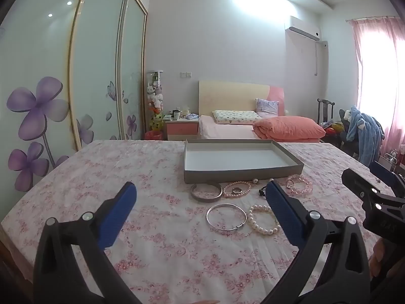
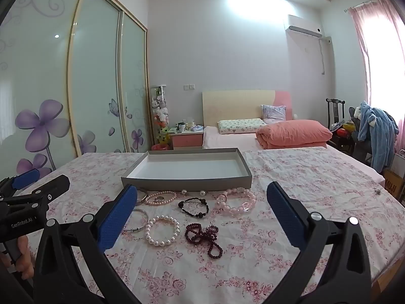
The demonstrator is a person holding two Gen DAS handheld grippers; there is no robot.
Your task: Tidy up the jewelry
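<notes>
A shallow grey box (image 1: 187, 176) (image 2: 152, 181) with a white floor stands empty on the floral tablecloth. In front of it lies loose jewelry: a wide silver bangle (image 1: 206, 196), a thin silver bangle (image 1: 226, 216) (image 2: 144, 219), a white pearl bracelet (image 1: 263, 219) (image 2: 162, 230), a pink pearl strand (image 1: 236, 189) (image 2: 160, 198) around a ring (image 2: 159, 198), a pink glass bead bracelet (image 1: 300, 185) (image 2: 236, 201), a black bead bracelet (image 2: 193, 207) and a dark red bead string (image 2: 202, 235). My left gripper (image 1: 201, 193) and my right gripper (image 2: 202, 195) hover open and empty above the cloth, short of the jewelry.
Two loose pearl earrings (image 2: 193, 192) lie by the box front. A small ring (image 2: 377, 191) lies far right on the cloth. Behind the table are a bed (image 1: 227, 129), a nightstand (image 1: 181, 126), a sliding wardrobe (image 1: 96, 76) and a chair with blue clothes (image 2: 377, 131).
</notes>
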